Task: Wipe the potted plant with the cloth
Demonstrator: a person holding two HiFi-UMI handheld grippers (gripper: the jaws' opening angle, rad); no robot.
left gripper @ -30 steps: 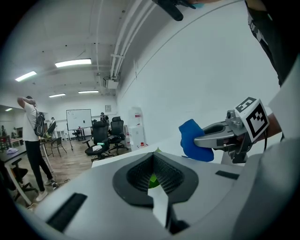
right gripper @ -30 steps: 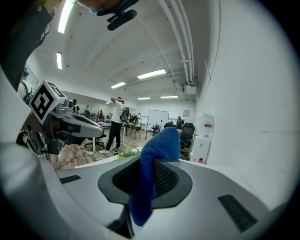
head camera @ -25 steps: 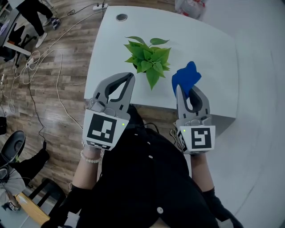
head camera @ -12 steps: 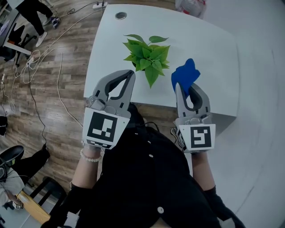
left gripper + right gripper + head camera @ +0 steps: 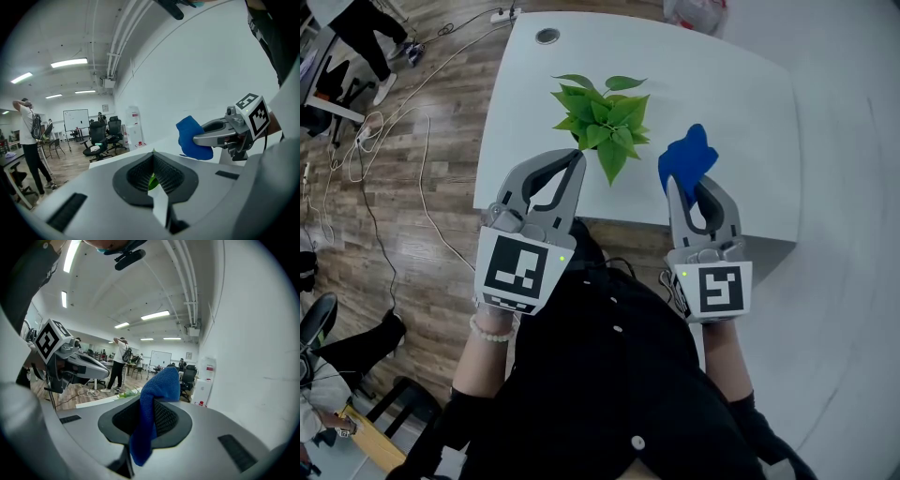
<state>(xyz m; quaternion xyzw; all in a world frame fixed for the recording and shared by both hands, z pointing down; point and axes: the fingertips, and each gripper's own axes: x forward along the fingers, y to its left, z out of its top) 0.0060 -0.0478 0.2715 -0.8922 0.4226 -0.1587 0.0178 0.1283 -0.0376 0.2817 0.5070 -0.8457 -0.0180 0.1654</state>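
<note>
The blue cloth [image 5: 687, 159] is pinched in the right gripper [image 5: 692, 184], the left gripper [image 5: 573, 157] pressed together empty; the potted plant [image 5: 600, 127] by the table's [image 5: 722, 84] near edge must be reached next.

A leafy green potted plant [image 5: 600, 127] stands upright near the desk's [image 5: 722, 84] front edge. At its four o'clock, a bunched blue cloth [image 5: 686, 161] sits pinched in the right claw [image 5: 692, 187].

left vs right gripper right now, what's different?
The left gripper is shut on nothing; the right gripper is shut on the blue cloth. The left gripper's tips sit close beside the plant; the right gripper is farther off, on its other side. Both hover over the table at its near edge.
</note>
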